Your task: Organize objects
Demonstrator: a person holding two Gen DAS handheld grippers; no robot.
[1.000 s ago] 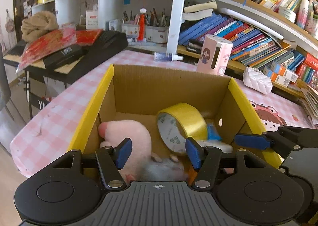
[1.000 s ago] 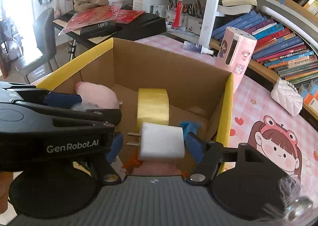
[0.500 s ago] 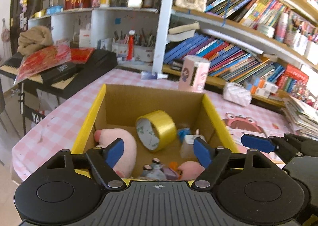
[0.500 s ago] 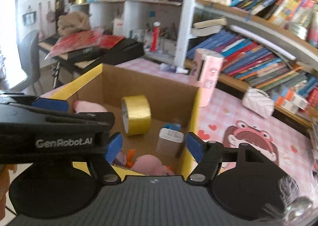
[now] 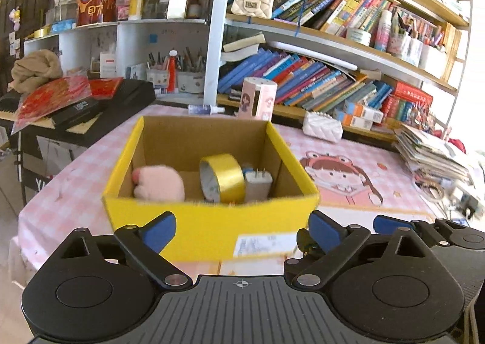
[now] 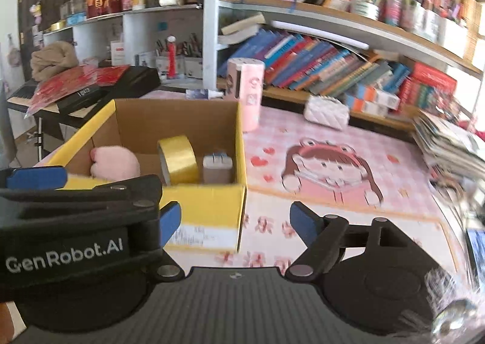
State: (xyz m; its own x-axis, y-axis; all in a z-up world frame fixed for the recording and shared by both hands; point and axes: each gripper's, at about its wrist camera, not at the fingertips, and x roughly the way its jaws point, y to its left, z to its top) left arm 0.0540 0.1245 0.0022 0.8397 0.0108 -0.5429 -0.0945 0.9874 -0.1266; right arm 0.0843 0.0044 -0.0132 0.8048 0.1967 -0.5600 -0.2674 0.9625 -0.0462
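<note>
Pink checked table (image 5: 348,216) was seen below crowded bookshelves (image 5: 318,77). Yellow cardboard box (image 5: 209,223) was set on table, open top up. Inside box, pink plush toy (image 5: 160,183) was lodged at left, gold tape roll (image 5: 225,177) stood on edge at middle, white charger plug (image 5: 258,185) was propped just right of roll, prongs up. Left gripper (image 5: 242,227) was held before box, fingers spread wide, nothing gripped. Right gripper (image 6: 235,219) was held beside box's right corner, fingers likewise wide, nothing gripped.

bookshelf (image 5: 318,77) behind | pen cups (image 5: 169,79) | black keyboard (image 5: 121,101) left | white quilted purse (image 5: 322,130)
</note>
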